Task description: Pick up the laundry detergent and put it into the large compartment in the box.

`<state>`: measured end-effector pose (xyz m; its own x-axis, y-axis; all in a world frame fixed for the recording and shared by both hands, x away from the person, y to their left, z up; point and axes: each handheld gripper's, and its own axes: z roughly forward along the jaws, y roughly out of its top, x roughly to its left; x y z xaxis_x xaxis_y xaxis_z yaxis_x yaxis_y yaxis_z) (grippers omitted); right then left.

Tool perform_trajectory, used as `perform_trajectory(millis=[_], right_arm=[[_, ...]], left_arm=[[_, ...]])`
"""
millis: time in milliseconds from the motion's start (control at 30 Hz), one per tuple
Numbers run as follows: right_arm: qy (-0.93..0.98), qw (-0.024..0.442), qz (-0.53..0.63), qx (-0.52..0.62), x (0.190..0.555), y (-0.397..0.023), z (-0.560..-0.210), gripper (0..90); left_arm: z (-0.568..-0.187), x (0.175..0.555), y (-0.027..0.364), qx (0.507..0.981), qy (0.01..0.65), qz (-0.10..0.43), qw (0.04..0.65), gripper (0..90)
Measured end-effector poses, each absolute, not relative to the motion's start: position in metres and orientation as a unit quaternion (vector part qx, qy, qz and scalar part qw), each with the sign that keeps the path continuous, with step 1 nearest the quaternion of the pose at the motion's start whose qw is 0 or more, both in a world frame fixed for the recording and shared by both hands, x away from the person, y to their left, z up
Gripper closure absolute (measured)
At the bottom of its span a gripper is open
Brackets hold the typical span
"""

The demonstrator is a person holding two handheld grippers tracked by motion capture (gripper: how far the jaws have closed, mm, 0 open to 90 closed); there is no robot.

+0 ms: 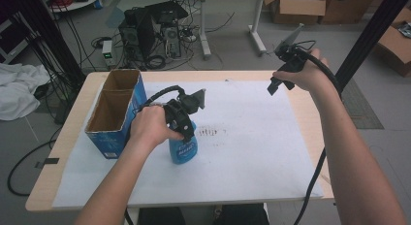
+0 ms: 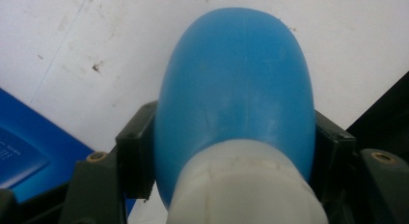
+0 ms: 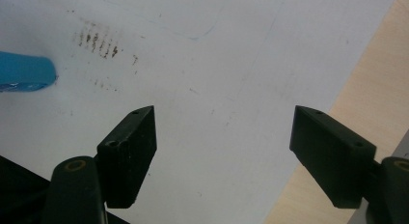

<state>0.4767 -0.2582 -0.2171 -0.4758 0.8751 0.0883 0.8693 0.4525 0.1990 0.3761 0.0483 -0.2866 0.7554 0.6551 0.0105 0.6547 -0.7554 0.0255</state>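
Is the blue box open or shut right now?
Open: the blue box shows two bare cardboard compartments from above, with nothing visible inside.

Blue bottle (image 1: 182, 148): rounded plastic body, white collar at neck, printed label on side. Lies tilted on white sheet (image 1: 242, 152) covering desk, just right of box (image 1: 115, 113), body end toward person. Neck region clamped between left tongs (image 1: 186, 133); in left gripper view, jaws press both flanks of bottle (image 2: 236, 89) just above white collar.

Box: blue printed cardboard, open top, two brown compartments, upright at desk's left side, near bottle. Contents cannot be told.
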Motion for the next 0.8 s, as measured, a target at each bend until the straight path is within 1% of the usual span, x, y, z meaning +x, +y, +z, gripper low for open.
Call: perform_trajectory(millis=[100,667,800], right_arm=[[0.852,0.014,0.108,0.512,0.477,-0.258,-0.217,25.1],[0.853,0.012,0.109,0.511,0.476,-0.257,-0.219,25.1],[0.853,0.013,0.110,0.509,0.476,-0.257,-0.217,25.2]], left_arm=[[-0.287,0.376,0.048,0.937,0.348,0.007,0.010,36.9],[-0.285,0.376,0.046,0.938,0.346,0.012,0.001,38.0],[-0.273,0.377,0.048,0.934,0.356,0.010,0.001,38.1]])
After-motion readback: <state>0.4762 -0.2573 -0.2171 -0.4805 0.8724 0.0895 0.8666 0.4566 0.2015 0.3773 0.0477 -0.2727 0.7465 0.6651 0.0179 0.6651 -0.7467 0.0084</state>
